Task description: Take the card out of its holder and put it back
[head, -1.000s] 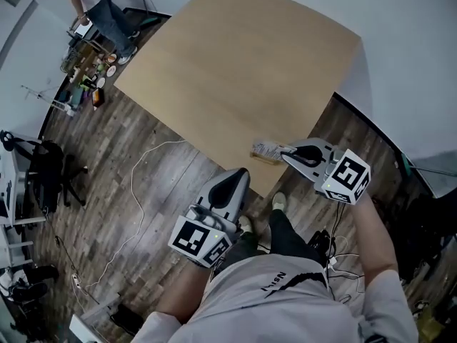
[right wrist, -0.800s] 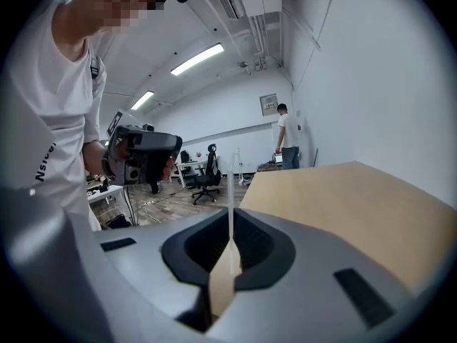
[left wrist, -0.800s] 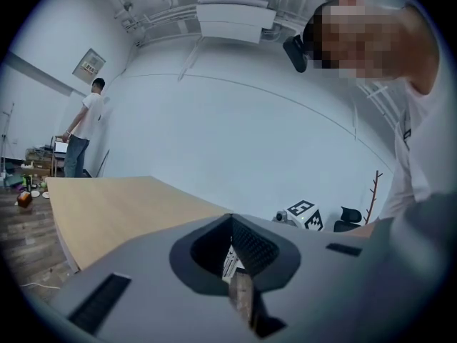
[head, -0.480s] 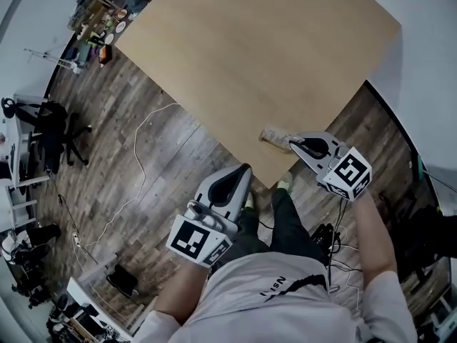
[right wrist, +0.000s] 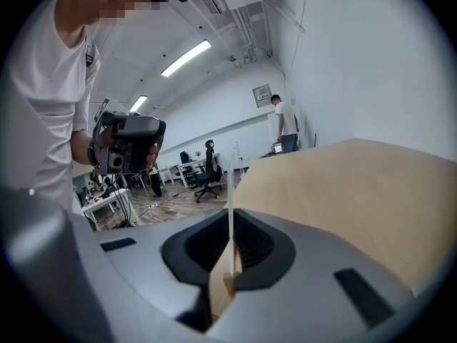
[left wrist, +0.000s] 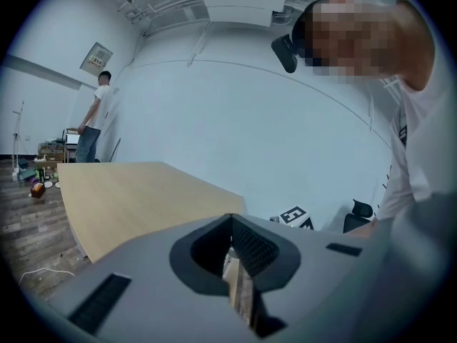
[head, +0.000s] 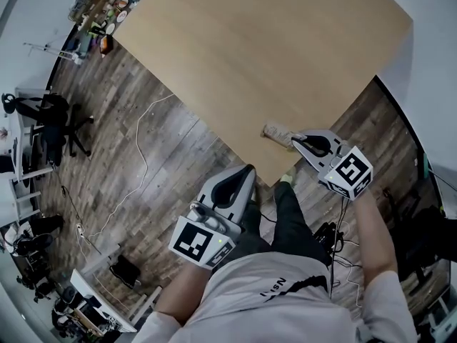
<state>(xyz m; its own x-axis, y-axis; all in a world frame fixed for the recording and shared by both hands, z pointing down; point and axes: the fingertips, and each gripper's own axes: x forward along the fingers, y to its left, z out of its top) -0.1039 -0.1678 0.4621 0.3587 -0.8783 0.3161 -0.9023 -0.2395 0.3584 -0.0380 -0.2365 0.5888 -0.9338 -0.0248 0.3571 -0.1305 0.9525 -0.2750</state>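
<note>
A patterned card in a small wooden holder (head: 276, 132) lies at the near corner of the light wood table (head: 271, 56). My right gripper (head: 294, 143) is at its right end, jaws together on it. In the right gripper view the card (right wrist: 230, 206) shows edge-on as a thin white line between the shut jaws of that gripper (right wrist: 230, 263), with a wooden bit of the holder (right wrist: 229, 284) at its base. My left gripper (head: 246, 172) hangs off the table over the floor, to the left of the corner. Its jaws (left wrist: 234, 263) are shut with nothing in them.
The table's near corner ends just below the card, and my legs are under it. On the wood floor to the left lie a white cable (head: 139, 170) and an office chair (head: 50, 120). A cluttered rack (head: 100, 6) and a standing person (left wrist: 93, 116) are beyond the table's far end.
The head camera has shifted, so the table sits higher and further right in view. Both grippers keep their places, and the right one stays shut on the card at the corner.
</note>
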